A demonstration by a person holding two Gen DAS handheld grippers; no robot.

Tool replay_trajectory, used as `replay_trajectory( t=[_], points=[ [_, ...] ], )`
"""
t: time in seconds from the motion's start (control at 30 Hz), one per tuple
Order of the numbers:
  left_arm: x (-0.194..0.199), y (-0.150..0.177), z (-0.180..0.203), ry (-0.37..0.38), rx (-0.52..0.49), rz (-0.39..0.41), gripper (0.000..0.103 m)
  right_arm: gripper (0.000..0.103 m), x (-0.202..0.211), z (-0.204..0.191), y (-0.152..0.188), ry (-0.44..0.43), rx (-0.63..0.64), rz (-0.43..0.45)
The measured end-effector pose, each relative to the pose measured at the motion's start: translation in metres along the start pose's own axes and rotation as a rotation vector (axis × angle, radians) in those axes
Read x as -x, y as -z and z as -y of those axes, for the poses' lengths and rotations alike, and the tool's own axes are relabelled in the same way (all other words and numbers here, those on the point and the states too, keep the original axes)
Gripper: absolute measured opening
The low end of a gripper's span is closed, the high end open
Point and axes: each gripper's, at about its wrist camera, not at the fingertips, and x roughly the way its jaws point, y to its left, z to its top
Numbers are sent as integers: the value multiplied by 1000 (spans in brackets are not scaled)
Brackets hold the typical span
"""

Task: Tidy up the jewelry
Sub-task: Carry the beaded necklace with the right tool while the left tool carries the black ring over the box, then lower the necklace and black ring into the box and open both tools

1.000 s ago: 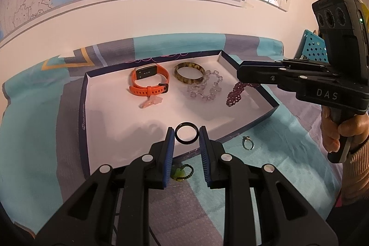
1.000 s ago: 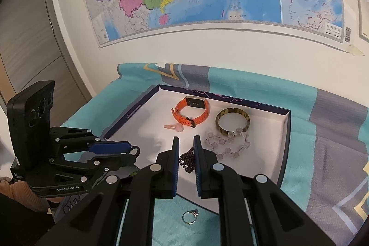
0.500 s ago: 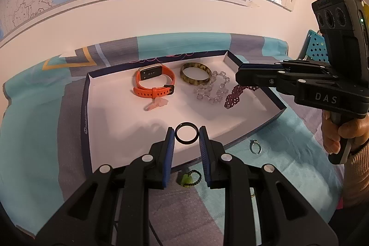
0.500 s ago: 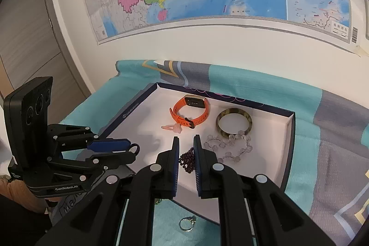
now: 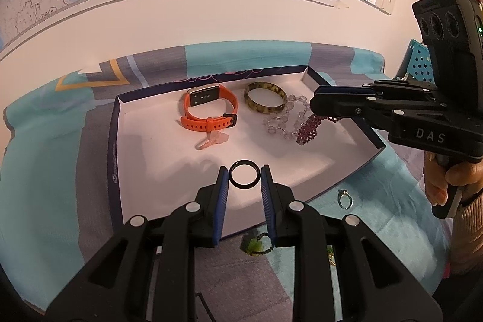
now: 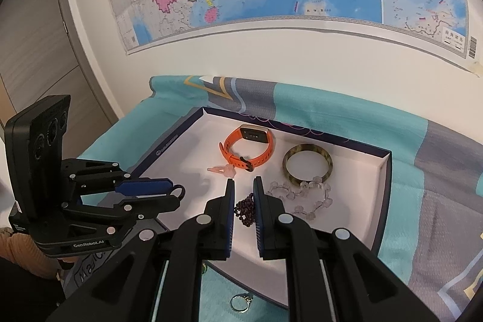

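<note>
Your left gripper (image 5: 244, 177) pinches black ring (image 5: 244, 177) over white tray (image 5: 145, 141), near 6 o'clock edge. Your right gripper (image 6: 244, 196), jaws narrow, grips purple bead bracelet (image 6: 245, 208) dangling at tray's 4 o'clock; grip point partly hidden.

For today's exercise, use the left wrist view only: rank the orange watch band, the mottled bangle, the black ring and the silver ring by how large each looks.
1. orange watch band
2. mottled bangle
3. black ring, held near the camera in the left claw, so it probably looks larger than it really is
4. silver ring
</note>
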Motion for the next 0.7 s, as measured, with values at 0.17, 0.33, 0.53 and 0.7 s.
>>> replay_trajectory(
  t=[0.17,0.33,0.53,0.7],
  points=[
    [-5,-2,-3,-3,8,-12,22,11,-4,1,-3,-2,2,-6],
    [-12,-4,-7,-3,24,-29,22,11,-11,2,-5,-7,-2,-13],
    [-19,-7,-8,-7,28,-41,22,11,-18,3,-10,-10,-1,-15],
    [-28,-11,-10,-11,35,-59,22,11,-24,5,-13,-17,-11,-17]
  ],
)
